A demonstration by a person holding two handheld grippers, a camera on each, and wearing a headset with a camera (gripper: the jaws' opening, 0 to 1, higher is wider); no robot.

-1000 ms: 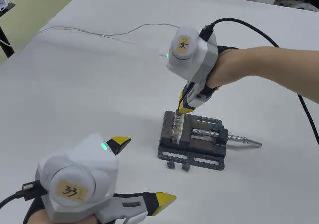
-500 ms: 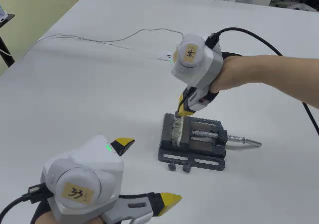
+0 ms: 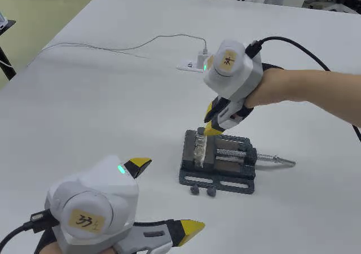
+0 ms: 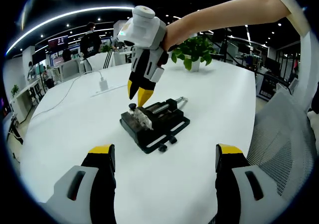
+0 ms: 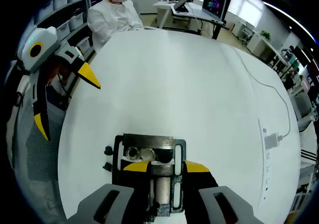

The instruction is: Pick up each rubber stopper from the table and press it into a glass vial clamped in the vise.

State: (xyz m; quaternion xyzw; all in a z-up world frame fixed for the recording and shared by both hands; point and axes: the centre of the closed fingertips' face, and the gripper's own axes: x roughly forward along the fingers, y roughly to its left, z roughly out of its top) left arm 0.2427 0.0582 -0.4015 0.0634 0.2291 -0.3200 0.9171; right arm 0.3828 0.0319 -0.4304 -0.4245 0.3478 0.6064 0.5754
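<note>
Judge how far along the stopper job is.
Done: one dark stopper sits on the end vial in the vise. In hand: nothing; the right gripper hangs just above it, empty; the left gripper is open. Left: two stoppers lie on the table by the vise; another vial looks open.

The tabletop (image 3: 101,96) is white, smooth and matt. The vise (image 3: 225,182) is dark grey metal with a dull look. Its screw handle (image 3: 276,160) is bare, shiny metal. The glass vials (image 3: 199,148) in it are clear and shiny. The rubber stoppers (image 3: 194,189) near the vise are dark and dull. The right gripper (image 3: 210,127) and left gripper (image 3: 165,196) have smooth white plastic shells with a soft shine. Each has a paper sticker (image 3: 228,60). Their fingers (image 3: 190,229) are grey with yellow tips. The cable (image 3: 304,46) is black and smooth.
</note>
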